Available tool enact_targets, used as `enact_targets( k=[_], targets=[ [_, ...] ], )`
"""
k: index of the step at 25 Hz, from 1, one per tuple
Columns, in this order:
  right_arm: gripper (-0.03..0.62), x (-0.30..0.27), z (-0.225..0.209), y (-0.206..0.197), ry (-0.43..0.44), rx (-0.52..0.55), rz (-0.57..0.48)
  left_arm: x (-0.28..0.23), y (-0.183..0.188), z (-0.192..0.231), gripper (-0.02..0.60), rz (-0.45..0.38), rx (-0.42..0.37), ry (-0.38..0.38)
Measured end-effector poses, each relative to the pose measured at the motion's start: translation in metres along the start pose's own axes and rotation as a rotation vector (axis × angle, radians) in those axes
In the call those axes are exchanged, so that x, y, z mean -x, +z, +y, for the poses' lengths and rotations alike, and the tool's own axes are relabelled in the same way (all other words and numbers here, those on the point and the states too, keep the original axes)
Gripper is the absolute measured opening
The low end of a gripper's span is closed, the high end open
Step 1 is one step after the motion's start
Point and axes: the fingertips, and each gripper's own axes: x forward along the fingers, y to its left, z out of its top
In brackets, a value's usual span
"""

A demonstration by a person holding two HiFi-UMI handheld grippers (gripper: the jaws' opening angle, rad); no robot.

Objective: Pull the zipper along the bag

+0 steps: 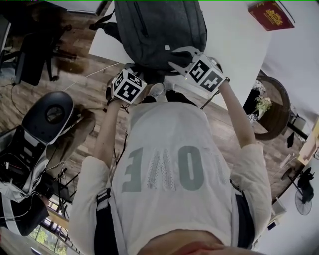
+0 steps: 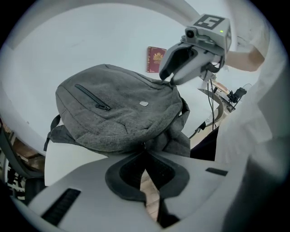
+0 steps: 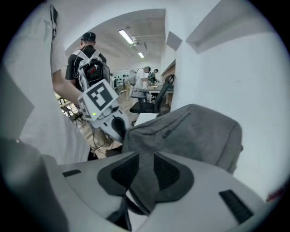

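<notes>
A grey backpack (image 1: 159, 30) (image 2: 118, 113) (image 3: 195, 131) lies on the white table (image 1: 239, 45), its opening edge toward me. My left gripper (image 1: 131, 69) (image 2: 145, 146) is shut, its tips pinched on a small dark tab at the bag's near edge that looks like the zipper pull (image 2: 144, 143). My right gripper (image 1: 174, 57) (image 3: 145, 156) is shut on a fold of the bag's grey fabric (image 3: 146, 176), which runs down between its pads. Each gripper also shows in the other's view, the right gripper (image 2: 166, 76) and the left gripper (image 3: 121, 132) both at the bag's edge.
A red book (image 1: 271, 14) (image 2: 156, 59) lies on the far side of the table. On the wooden floor stand an office chair (image 1: 50, 112) at my left and a round wooden side table (image 1: 271, 107) at my right. A person with a backpack (image 3: 88, 68) stands behind.
</notes>
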Motion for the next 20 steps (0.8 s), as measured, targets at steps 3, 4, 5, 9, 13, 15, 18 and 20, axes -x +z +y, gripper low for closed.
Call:
enact_targets(
  k=[3, 4, 5, 9, 13, 15, 18, 20],
  targets=[
    [0.124, 0.021, -0.072, -0.009, -0.194, 0.008, 0.02, -0.001, -0.002, 0.001, 0.026, -0.01, 0.013, 0.003],
    [0.162, 0.021, -0.095, -0.014, -0.248, 0.022, 0.04, -0.001, -0.002, 0.001, 0.026, -0.012, 0.017, 0.003],
    [0.246, 0.018, -0.116, -0.018, -0.288, 0.035, 0.061, -0.002, -0.003, 0.002, 0.026, -0.014, 0.021, 0.003],
    [0.295, -0.005, -0.169, -0.011, -0.351, 0.023, 0.069, -0.003, -0.002, 0.0, 0.026, -0.027, 0.035, 0.003],
    [0.295, -0.03, -0.192, -0.005, -0.337, -0.029, 0.095, -0.003, -0.001, 0.0, 0.025, -0.036, 0.056, 0.007],
    [0.296, -0.038, -0.198, -0.01, -0.323, -0.05, 0.111, -0.003, -0.001, 0.0, 0.026, -0.042, 0.061, 0.009],
    [0.296, -0.038, -0.2, -0.014, -0.314, -0.078, 0.1, -0.004, -0.001, 0.002, 0.026, -0.046, 0.084, 0.013],
    [0.296, -0.036, -0.2, -0.014, -0.317, -0.086, 0.094, -0.003, -0.001, 0.004, 0.026, -0.044, 0.103, 0.026]
  ],
)
